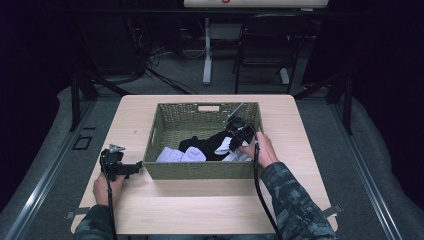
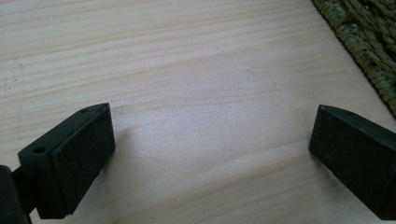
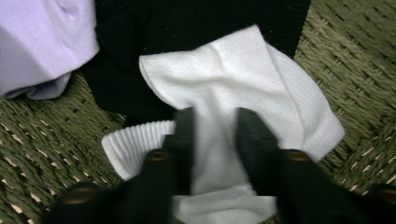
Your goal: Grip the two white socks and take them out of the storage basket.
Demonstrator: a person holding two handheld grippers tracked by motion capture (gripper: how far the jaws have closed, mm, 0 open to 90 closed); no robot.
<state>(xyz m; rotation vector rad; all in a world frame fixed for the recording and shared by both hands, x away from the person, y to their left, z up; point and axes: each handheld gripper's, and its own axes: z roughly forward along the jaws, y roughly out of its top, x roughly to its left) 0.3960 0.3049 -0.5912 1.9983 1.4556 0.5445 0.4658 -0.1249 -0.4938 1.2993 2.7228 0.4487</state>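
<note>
**White sock pinched inside the woven basket**

White sock [image 3: 233,88] lies in the woven basket [image 1: 165,125], toward the basket's right end and close to its near wall. In the right gripper view it rests partly on the basket's green woven floor and partly over a black garment [image 3: 154,37], which spreads behind it toward the middle of the basket. A pale lilac-white piece of cloth [image 3: 42,46] sits beyond the black garment, farther from the sock. The sock's ribbed cuff shows just beside the jaw on the left of that view.

The right gripper [image 3: 212,126] reaches down into the basket from the person's right hand [image 1: 260,147], and its two black jaws are drawn in on a fold of the white sock, the fabric bunched up between them and touching both pads.

The left gripper [image 1: 131,167] rests on the wooden table [image 1: 200,210], just outside the basket's left near corner. In the left gripper view its jaws stand wide apart, with bare tabletop between them and the basket's woven wall at the upper right edge.
</note>
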